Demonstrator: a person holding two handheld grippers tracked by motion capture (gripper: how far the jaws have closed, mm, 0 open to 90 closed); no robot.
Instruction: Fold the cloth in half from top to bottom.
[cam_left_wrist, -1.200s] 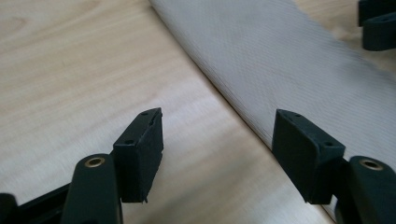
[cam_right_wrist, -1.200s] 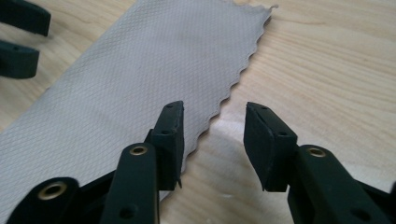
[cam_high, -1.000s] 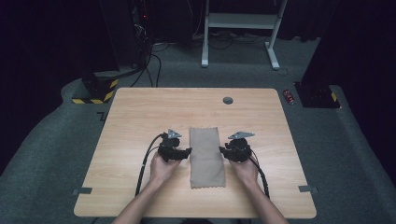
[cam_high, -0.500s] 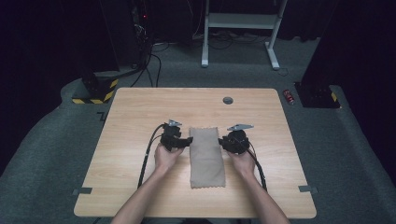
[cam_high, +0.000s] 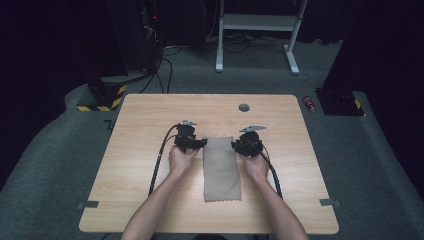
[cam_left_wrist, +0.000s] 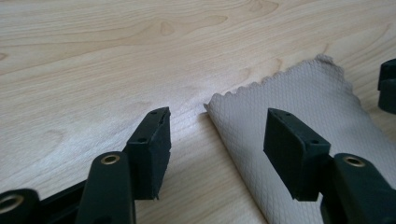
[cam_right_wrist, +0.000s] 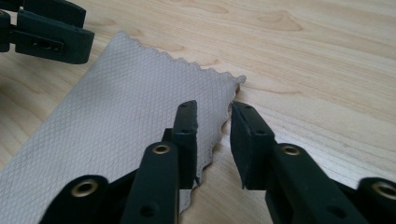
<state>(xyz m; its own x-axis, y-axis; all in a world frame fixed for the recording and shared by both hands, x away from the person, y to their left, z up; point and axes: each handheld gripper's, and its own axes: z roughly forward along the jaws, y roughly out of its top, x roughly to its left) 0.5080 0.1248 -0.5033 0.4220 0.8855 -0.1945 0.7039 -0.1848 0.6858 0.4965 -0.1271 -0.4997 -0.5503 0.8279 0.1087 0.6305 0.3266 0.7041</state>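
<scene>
**Dim room, pale wood counter: 2 tongs at the far corners of 1 cloth**

Dark floor and equipment surround the wood counter (cam_high: 150, 190). On it lies 1 folded tan cloth (cam_high: 221, 169), long axis running away from the person, near end toward the counter's front edge.

Left tongs (cam_high: 201, 145): just beside the cloth's far-left corner. Jaws apart and just been closing; cloth edge lies between them, nearer the right jaw, pads not pressing.

Right tongs (cam_high: 235, 146): at the far-right corner, about as near as the left. Jaws narrowly apart and straddling the scalloped edge (cam_right_wrist: 219, 126); no clamp seen yet.

Judgement: each corner sits directly ahead of its own tongs, so both pinch together.

Count: 1 cloth, 2 tongs, 1 small round grommet (cam_high: 244, 107) well beyond both.
</scene>
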